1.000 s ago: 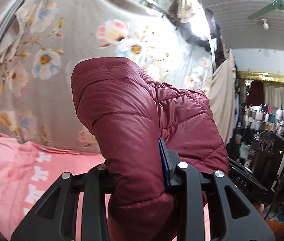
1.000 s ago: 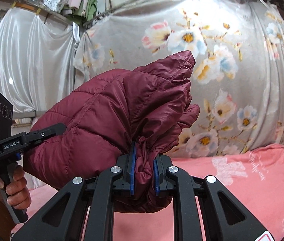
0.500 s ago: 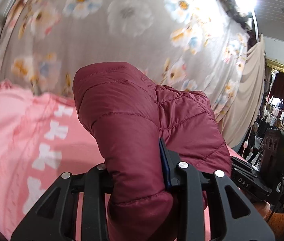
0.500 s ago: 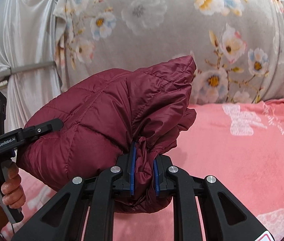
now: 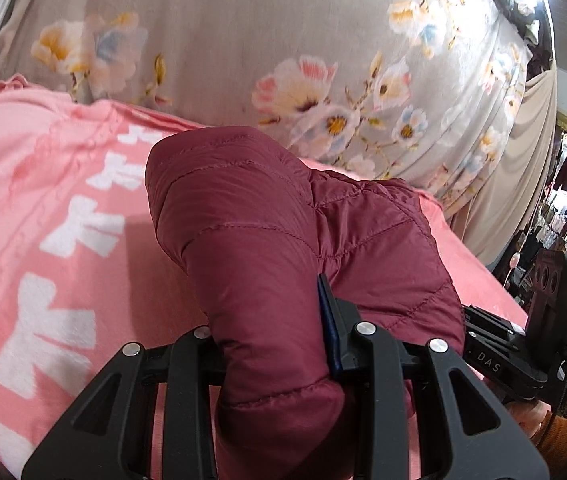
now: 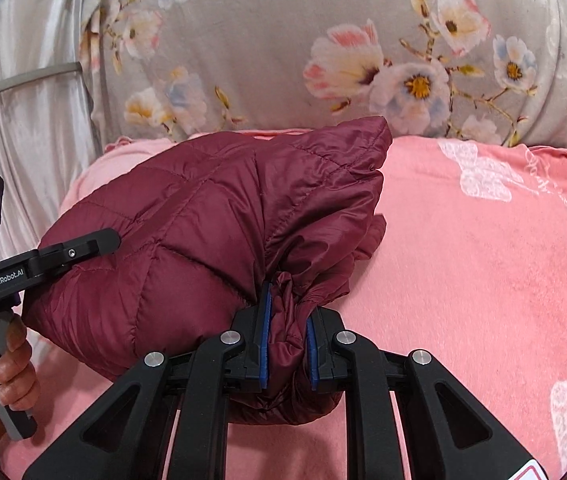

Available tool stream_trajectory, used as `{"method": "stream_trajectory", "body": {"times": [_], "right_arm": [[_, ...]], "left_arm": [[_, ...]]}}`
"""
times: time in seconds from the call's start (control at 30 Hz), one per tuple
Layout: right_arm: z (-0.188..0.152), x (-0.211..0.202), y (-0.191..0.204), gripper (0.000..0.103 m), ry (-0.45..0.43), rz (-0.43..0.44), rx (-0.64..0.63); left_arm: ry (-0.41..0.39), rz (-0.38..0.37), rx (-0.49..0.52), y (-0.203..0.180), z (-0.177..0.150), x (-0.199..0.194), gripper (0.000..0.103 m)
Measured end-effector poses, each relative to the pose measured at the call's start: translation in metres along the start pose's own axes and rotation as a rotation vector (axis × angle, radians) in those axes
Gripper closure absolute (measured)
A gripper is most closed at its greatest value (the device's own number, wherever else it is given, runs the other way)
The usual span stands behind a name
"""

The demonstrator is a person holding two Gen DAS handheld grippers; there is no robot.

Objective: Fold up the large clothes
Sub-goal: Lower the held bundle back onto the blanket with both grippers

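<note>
Both jaws clamped on jacket (image 6: 203, 240): left gripper (image 5: 275, 344), right gripper (image 6: 287, 340). Jacket spans between them, above pink bed (image 6: 483, 260).

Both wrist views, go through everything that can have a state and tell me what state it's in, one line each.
Maroon puffer jacket: bunched, held up over the bed at two spots.
Left gripper: shut on a thick fold of the jacket.
Right gripper: shut on a thin gathered bit of the jacket.
Pink blanket: spread flat on the bed.
Floral curtain: hanging behind the bed.
</note>
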State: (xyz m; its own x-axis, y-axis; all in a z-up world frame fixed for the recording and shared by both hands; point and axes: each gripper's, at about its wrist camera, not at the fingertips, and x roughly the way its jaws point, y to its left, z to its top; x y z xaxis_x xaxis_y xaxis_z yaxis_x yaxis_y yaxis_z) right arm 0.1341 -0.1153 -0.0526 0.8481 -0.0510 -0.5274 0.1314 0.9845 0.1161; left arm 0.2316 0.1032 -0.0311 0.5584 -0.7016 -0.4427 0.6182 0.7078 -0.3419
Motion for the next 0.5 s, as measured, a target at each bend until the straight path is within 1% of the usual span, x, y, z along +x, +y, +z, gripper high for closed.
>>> {"method": "stream_trajectory", "body": {"times": [0.27,0.5], "right_arm": [[-0.007,0.019,-0.008,0.088,0.067,0.008,0.030],[-0.010,0.025,-0.014,0.085,0.127,0.016,0.055]], "left_arm": [[0.009,0.018,-0.024,0.008,-0.015,0.015,0.072],[0.038,0.044,-0.063,0.015,-0.023,0.018,0.067]]}}
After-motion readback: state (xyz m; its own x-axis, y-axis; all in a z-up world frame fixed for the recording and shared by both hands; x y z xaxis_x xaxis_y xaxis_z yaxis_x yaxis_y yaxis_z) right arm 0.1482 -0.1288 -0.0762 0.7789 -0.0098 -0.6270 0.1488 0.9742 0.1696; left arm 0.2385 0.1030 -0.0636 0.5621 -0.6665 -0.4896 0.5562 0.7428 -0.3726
